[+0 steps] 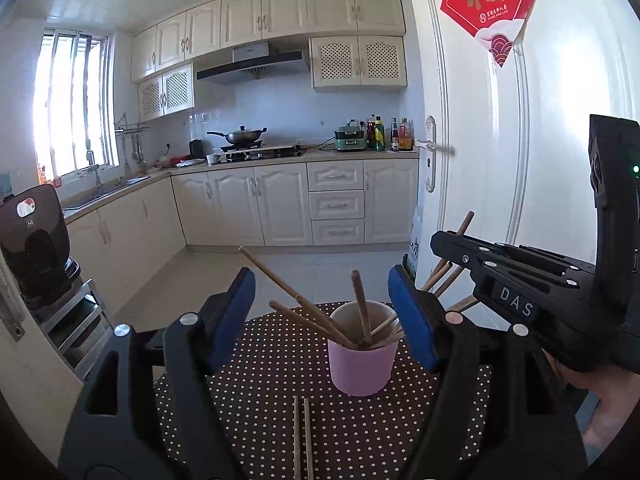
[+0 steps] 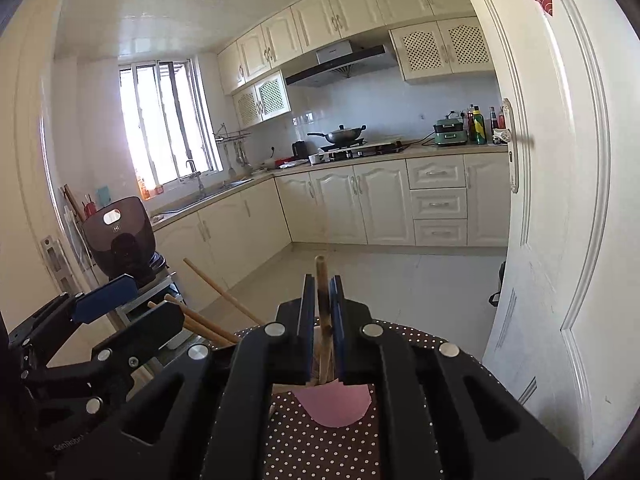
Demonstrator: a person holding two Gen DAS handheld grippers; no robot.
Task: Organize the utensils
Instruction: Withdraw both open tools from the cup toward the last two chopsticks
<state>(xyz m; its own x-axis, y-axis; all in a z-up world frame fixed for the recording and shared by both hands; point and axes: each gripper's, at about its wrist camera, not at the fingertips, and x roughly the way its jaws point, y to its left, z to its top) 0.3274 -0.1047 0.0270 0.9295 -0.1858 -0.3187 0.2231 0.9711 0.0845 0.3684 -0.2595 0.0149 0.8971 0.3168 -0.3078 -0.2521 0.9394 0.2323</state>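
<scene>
Chopsticks are the job, and nearest my left camera two bare wooden chopsticks (image 1: 302,436) lie side by side on the brown tablecloth with white polka dots (image 1: 272,368), still to be collected. My left gripper (image 1: 322,318) stands wide apart with nothing between its blue pads, framing the pink cylindrical cup (image 1: 362,364) just beyond the loose pair.

My right gripper (image 2: 322,312) is pinched narrow on a dark-tipped wooden chopstick (image 2: 321,300), held nearly upright directly above the cup (image 2: 334,406). I judge the step in hand is dropping this stick in. To do it well I would keep it vertical, lower until its bottom end is past the rim, and only then ease the pads apart, so it does not bounce out or tip the light cup.

Inside the cup, a fan of wooden chopsticks (image 1: 316,316) leans out to the left, with more leaning right, partly hidden behind my right gripper. They crowd the mouth, so I would aim for the gap at the middle.

Beyond the table's far edge lie pale floor tiles (image 1: 288,268), then cream kitchen cabinets (image 1: 256,204).
</scene>
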